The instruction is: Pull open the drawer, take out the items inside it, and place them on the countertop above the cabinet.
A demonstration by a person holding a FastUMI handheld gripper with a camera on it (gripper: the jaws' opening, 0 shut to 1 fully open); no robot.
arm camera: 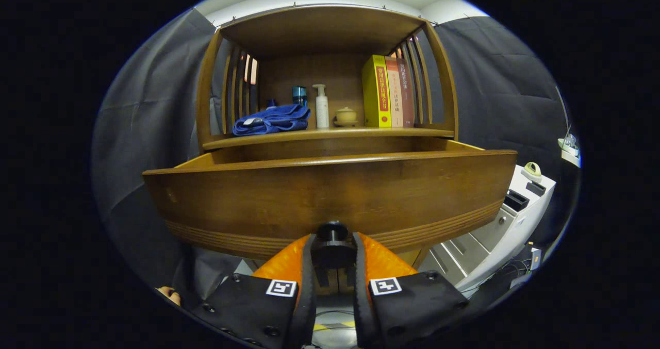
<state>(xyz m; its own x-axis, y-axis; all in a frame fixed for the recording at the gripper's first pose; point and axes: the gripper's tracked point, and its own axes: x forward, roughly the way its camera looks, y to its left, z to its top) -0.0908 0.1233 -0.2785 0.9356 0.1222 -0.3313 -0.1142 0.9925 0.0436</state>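
Note:
The wooden cabinet's drawer [330, 194] stands pulled out toward me, its broad front panel just beyond the fingers. A dark round knob [332, 233] on that panel sits between my fingertips, and my gripper [332, 248] is shut on it, both fingers pressing its sides. The drawer's inside is hidden behind its front panel. The countertop [330, 134] lies above the drawer. On it are a folded blue cloth [271, 120], a white pump bottle [322, 106], a dark blue jar [299, 95], a small tan lidded pot [345, 116] and upright books [386, 91].
Slatted wooden sides and a top board enclose the countertop shelf. A white unit with drawers [495, 230] stands to the right of the cabinet, with cables on the floor by it. Grey cloth walls hang on both sides.

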